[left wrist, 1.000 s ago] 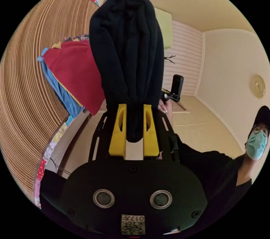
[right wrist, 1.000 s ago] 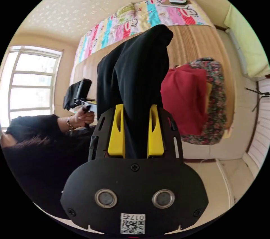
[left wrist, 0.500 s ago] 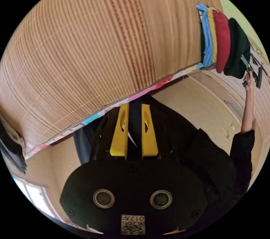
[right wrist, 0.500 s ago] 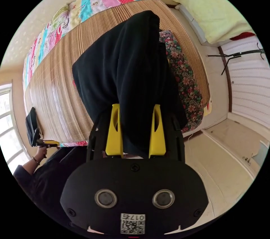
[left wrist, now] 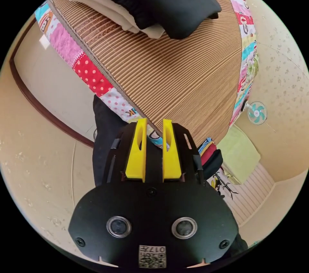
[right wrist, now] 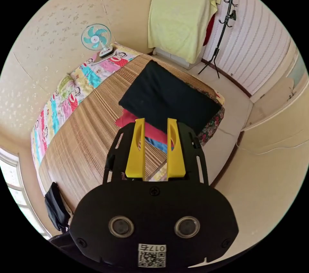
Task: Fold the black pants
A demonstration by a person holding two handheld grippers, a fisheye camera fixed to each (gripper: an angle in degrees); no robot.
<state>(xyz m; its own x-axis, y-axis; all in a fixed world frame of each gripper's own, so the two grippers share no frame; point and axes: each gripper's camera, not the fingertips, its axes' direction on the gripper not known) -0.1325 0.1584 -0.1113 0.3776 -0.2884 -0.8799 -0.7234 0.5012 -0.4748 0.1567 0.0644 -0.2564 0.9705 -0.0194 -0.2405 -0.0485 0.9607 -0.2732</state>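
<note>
Striped woven mat point(right wrist: 80, 138) spread across the bed point(right wrist: 69, 93), folded black pants point(right wrist: 167, 99) lying flat on top of a pile of clothes point(right wrist: 151, 133) near its corner by the yellow cloth point(right wrist: 178, 15). Right gripper point(right wrist: 155, 122) held above that pile, yellow jaws apart, gripping nothing. Left gripper point(left wrist: 154, 123) likewise released and empty over the mat's edge, small fan point(right wrist: 96, 38) standing at the far end.

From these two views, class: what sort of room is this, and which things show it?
Most likely a bedroom: a bed covered by a bamboo mat, a stack of folded clothes on it, and a coat stand by the wall.
</note>
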